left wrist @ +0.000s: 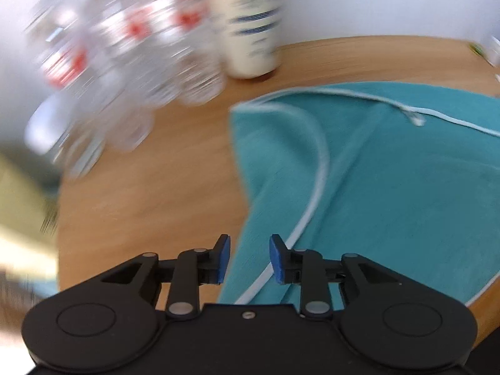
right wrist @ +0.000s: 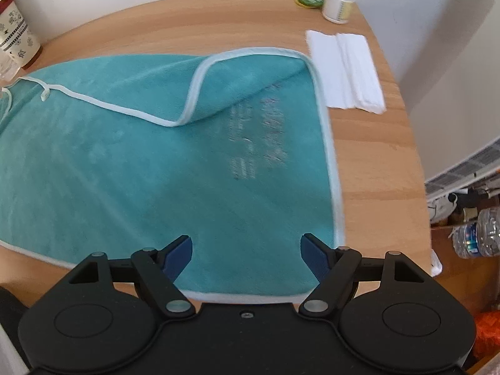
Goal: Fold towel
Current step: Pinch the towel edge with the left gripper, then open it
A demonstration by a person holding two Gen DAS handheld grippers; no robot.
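Inspection of my two tools over the round light-wood table (right wrist: pixel 375 143). The teal terry towel with pale piped edging (right wrist: pixel 140 162) lies spread across the table, its long axis running from my left side to my right. It is partly doubled: a flap with a rounded corner (right wrist: pixel 200 93) lies turned back over the body toward the far edge.

Left fingers (left wrist: pixel 250 257): parted, gap narrow, holding nothing. The towel's left end, with its white piping (left wrist: pixel 315 187), sits directly under and ahead of them.

Right fingers (right wrist: pixel 247 257): parted wide, empty, poised above the towel's near right corner (right wrist: pixel 315 293) at the table's near edge.

Judgement: each tool is nearest its own end, so the next fold likely calls for pinching both near corners.

Noted at the right edge: a folded white paper napkin (right wrist: pixel 347 68), apart from the towel.
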